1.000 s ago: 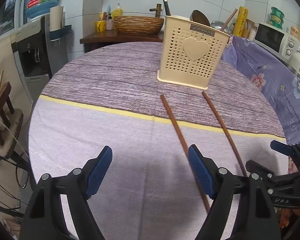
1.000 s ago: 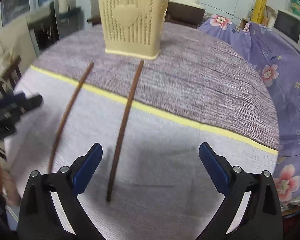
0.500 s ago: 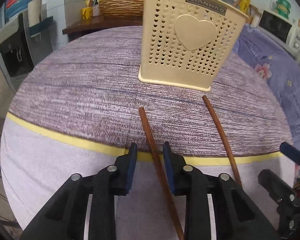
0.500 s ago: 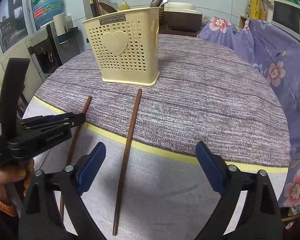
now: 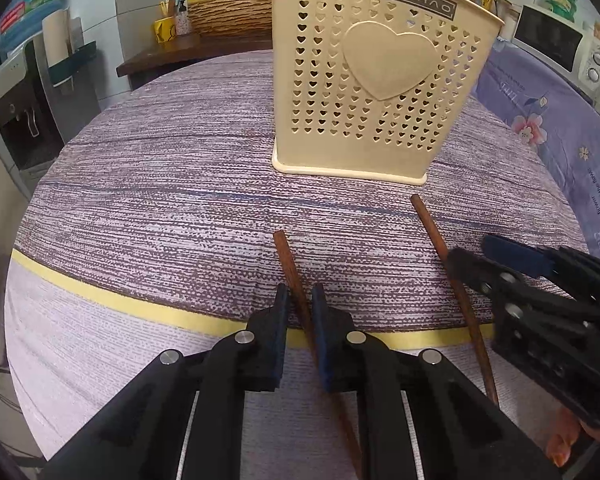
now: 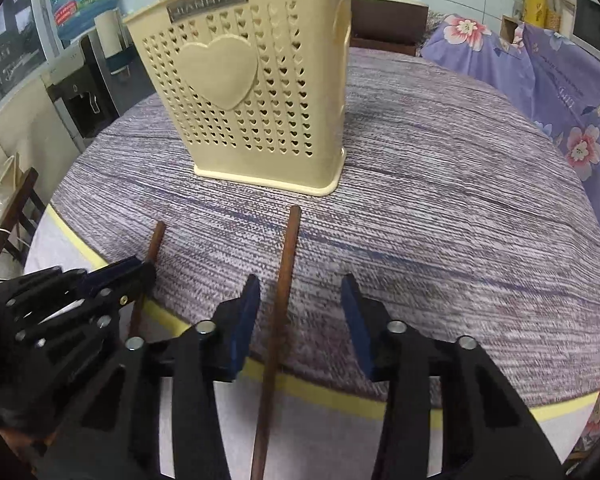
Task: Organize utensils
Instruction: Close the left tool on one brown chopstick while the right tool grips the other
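Two brown wooden chopsticks lie side by side on the tablecloth in front of a cream perforated utensil holder with a heart on its face. My left gripper is closing around the left chopstick. Its blue pads sit close on either side, with thin gaps still showing. The right gripper straddles the right chopstick, and its jaws are closing with clear room on both sides. Both chopsticks rest flat on the cloth.
The round table wears a purple-grey cloth with a yellow stripe. A floral purple cover drapes the right side. A wicker basket, a water dispenser and a microwave stand behind.
Both grippers moved forward along the chopsticks toward the holder. The left jaws went from wide open to nearly shut around the left chopstick. The right jaws narrowed over the right chopstick.
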{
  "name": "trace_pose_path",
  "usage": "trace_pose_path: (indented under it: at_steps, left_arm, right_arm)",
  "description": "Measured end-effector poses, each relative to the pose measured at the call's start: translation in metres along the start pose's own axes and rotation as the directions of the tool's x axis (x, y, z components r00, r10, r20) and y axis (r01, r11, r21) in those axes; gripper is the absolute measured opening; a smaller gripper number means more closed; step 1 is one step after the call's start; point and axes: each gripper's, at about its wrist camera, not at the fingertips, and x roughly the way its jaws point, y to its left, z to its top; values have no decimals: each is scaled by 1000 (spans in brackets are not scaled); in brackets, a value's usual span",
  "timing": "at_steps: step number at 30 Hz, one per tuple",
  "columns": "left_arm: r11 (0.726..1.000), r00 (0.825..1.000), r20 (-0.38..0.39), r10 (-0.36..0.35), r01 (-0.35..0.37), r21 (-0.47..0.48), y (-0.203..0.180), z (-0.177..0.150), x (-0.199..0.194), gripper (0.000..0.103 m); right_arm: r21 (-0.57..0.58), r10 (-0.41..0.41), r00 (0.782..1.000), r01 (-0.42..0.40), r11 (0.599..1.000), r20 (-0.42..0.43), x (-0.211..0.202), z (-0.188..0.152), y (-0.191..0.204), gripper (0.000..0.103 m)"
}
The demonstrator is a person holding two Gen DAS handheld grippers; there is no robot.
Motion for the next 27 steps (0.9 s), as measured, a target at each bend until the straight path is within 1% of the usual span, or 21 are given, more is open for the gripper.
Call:
trace_pose_path:
  at_steps: [2, 3, 4, 8, 11, 13, 16, 23, 27]
  left_arm:
    - [1000, 1000, 1, -5, 5, -1, 1, 2, 1, 13]
    - [1000, 1000, 0, -5, 5, -1, 0, 3, 2, 13]
    - [1000, 1000, 1, -3, 3, 1, -1, 3, 3, 13]
    - [1000, 1000, 6, 1, -1, 11, -1, 5, 4, 12]
    - [1000, 1000, 9, 5, -5, 18, -3, 7, 6, 12]
    - [1000, 1000, 11, 11, -11, 25, -4, 8, 7, 12]
    - [999, 1000, 14, 20, -20, 30, -6, 10, 8, 12]
    - [1000, 1000, 24, 19, -20, 22, -5, 11, 9, 11]
    - [1000, 1000, 26, -4, 3, 11, -4, 11, 9, 10]
  right_arm:
    - [-5, -5, 1000, 5, 1000, -20, 10, 5, 2, 36]
    - [-8, -11, 1000, 11, 1000, -27, 15, 7, 4, 33]
    - [-12, -22, 1000, 22, 1000, -18, 17, 9, 5, 30]
    - [-47, -53, 998, 53, 998, -17, 24, 16, 13, 28]
    - [-56, -59, 998, 59, 997, -13, 28, 21, 15, 24]
    - [-61, -61, 998, 60, 996, -14, 29, 22, 17, 17]
    - [-69, -57, 998, 56, 996, -16, 30, 24, 20, 10]
    - [-63, -45, 999, 45, 997, -5, 30, 22, 21, 10]
    - [-36, -1, 1000, 2, 999, 2, 28, 22, 16, 9]
